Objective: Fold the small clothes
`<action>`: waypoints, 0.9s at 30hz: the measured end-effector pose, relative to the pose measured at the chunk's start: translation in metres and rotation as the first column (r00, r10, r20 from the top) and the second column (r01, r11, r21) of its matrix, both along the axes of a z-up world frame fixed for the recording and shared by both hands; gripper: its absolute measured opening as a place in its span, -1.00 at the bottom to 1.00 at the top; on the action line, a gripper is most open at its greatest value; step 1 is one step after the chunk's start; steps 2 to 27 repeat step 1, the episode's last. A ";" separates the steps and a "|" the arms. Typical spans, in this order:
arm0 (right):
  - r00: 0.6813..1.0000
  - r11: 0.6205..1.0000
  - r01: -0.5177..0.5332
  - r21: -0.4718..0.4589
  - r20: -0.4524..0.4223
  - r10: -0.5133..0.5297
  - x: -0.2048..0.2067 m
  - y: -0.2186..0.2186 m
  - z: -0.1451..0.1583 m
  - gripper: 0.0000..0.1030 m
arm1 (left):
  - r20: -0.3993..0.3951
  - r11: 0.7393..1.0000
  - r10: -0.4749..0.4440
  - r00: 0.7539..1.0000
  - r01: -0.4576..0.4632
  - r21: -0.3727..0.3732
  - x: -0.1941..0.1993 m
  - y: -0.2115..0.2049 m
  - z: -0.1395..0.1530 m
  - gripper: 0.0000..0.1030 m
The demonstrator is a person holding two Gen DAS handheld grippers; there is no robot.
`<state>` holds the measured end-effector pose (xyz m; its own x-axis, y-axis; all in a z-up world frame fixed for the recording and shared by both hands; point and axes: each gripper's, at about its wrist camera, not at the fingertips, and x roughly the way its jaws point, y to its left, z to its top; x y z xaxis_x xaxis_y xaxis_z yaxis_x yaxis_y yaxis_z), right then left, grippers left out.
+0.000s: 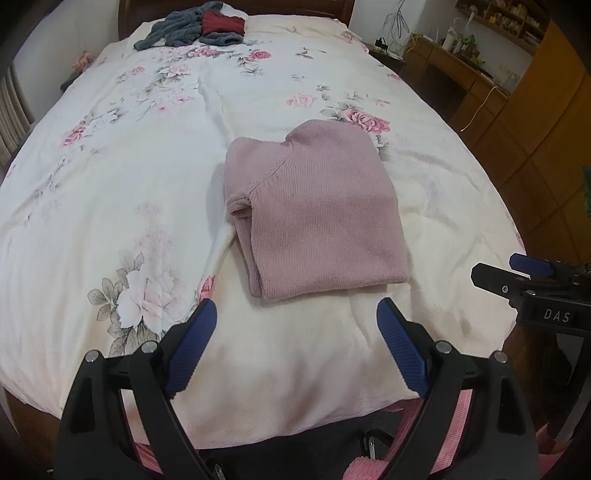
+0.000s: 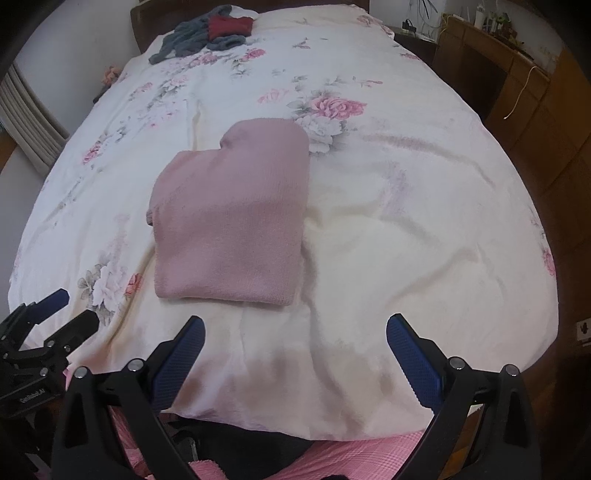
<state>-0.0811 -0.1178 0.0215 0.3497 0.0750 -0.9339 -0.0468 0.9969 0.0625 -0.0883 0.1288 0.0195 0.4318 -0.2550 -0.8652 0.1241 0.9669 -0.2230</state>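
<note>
Left wrist view shows the pink sweater (image 1: 314, 218) folded on the bed (image 1: 110, 184), ahead of the left gripper (image 1: 295, 347); its fingers stand apart, empty, like the right gripper (image 2: 295, 362). Judged best: fetch the pile of clothes (image 1: 195, 24) next. "DAS" is readable on the right gripper's body.

The pink sweater (image 1: 314, 218) is showing a fine ribbed knit, matt and soft-looking. The bed cover (image 1: 110, 206) under it is looking like thin, smooth cotton cloth, matt and lightly creased. The left tongs (image 1: 295, 325) and right tongs (image 2: 295, 332) are showing black matt plastic arms, blue pads with a rough gridded texture, and small shiny metal pins. The grey clothes (image 1: 177, 33) at the far end are looking thick and fuzzy. The cabinets (image 1: 535, 122) are gleaming faintly as varnished brown wood.
</note>
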 end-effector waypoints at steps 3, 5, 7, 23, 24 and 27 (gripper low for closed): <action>1.000 1.000 0.000 0.000 0.000 0.000 0.000 0.000 0.000 0.92 | -0.001 1.000 0.001 1.000 -0.001 -0.001 0.000 0.000 0.000 0.70; 1.000 1.000 0.000 0.000 0.000 0.000 0.000 0.000 0.000 0.92 | -0.001 1.000 0.001 1.000 -0.001 -0.001 0.000 0.000 0.000 0.70; 1.000 1.000 0.000 0.000 0.000 0.000 0.000 0.000 0.000 0.92 | -0.001 1.000 0.001 1.000 -0.001 -0.001 0.000 0.000 0.000 0.70; 1.000 1.000 0.000 0.000 0.000 0.000 0.000 0.000 0.000 0.92 | -0.001 1.000 0.001 1.000 -0.001 -0.001 0.000 0.000 0.000 0.70; 1.000 1.000 0.000 0.000 0.000 0.000 0.000 0.000 0.000 0.92 | -0.001 1.000 0.001 1.000 -0.001 -0.001 0.000 0.000 0.000 0.70; 1.000 1.000 0.000 0.000 0.000 0.000 0.000 0.000 0.000 0.92 | -0.001 1.000 0.001 1.000 -0.001 -0.001 0.000 0.000 0.000 0.70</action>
